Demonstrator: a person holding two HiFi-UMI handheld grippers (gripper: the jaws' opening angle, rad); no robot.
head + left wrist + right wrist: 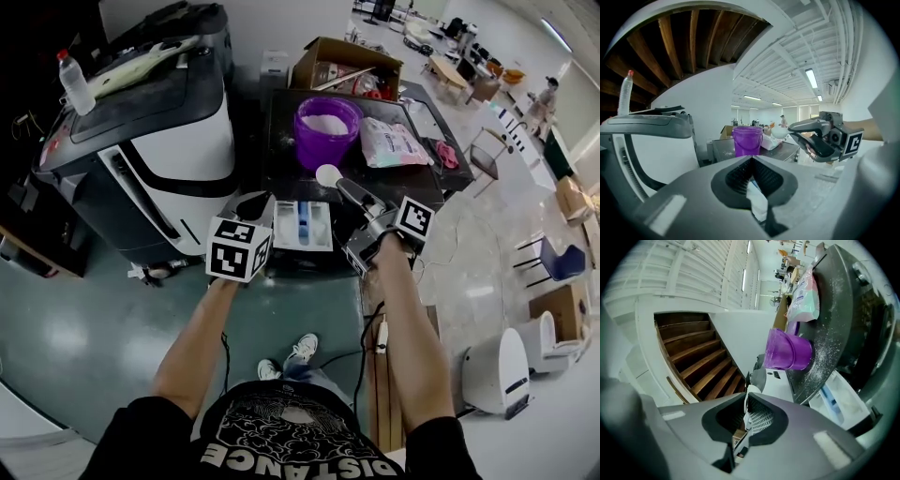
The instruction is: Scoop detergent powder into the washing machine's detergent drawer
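The white scoop [329, 175], handle pinched in the right claw [347, 189], hangs between the far purple powder bucket [315, 150] and the near open white drawer [319, 230].

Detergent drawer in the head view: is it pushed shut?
No, the detergent drawer stands pulled out from the front of the washing machine, with its white and blue compartments open to view.
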